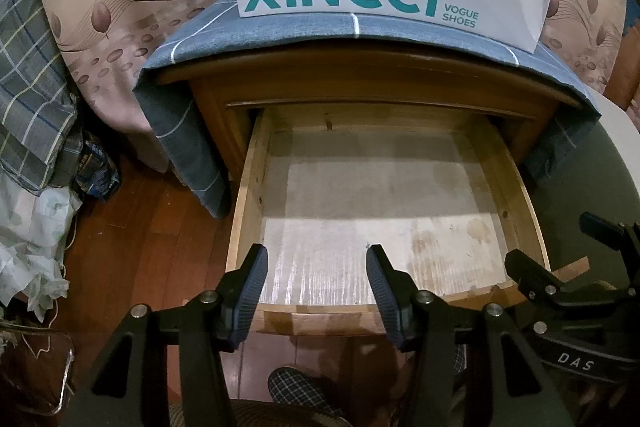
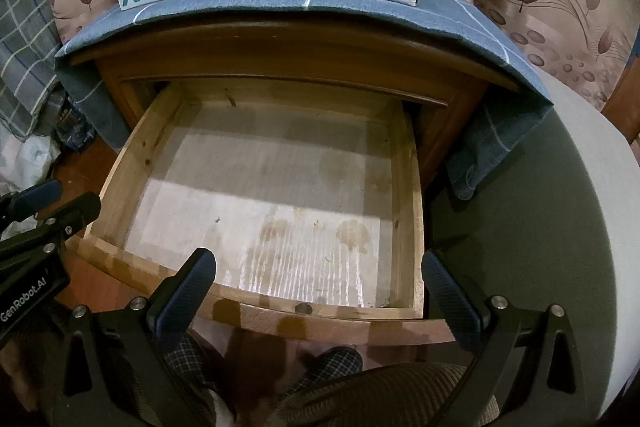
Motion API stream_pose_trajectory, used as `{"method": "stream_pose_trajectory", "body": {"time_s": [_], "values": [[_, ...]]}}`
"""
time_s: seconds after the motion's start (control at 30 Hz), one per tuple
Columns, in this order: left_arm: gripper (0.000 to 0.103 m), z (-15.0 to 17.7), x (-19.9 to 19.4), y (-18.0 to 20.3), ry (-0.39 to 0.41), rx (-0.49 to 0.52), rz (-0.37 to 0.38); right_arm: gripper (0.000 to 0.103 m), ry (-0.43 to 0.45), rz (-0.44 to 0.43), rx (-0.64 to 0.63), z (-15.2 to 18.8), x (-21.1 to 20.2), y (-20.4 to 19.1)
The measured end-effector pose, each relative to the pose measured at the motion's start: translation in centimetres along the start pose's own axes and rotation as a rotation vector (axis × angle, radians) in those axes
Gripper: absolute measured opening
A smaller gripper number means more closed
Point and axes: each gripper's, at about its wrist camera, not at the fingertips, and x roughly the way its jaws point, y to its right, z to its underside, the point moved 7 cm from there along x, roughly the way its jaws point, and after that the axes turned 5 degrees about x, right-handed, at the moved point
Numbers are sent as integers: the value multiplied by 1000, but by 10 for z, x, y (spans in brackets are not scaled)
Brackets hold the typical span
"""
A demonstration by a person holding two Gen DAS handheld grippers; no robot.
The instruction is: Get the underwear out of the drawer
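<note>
Both the left gripper and right gripper are hanging released over the drawer; nothing is lying ahead, so reaching in risks grasping nothing.

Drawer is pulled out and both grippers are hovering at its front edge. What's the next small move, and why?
Probably none into the drawer: its stained paper liner lies bare, with no underwear showing in either view. The left gripper and right gripper both stand open and hold nothing. I would back off slightly and check whether the garment is already out; neither view shows it.
</note>
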Motion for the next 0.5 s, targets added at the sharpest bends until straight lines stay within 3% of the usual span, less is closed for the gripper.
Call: {"method": "stream_pose_trajectory", "body": {"time_s": [0.5], "values": [[53, -1, 2, 2, 3, 0, 3, 102, -4, 1, -7, 1, 0, 0]]}}
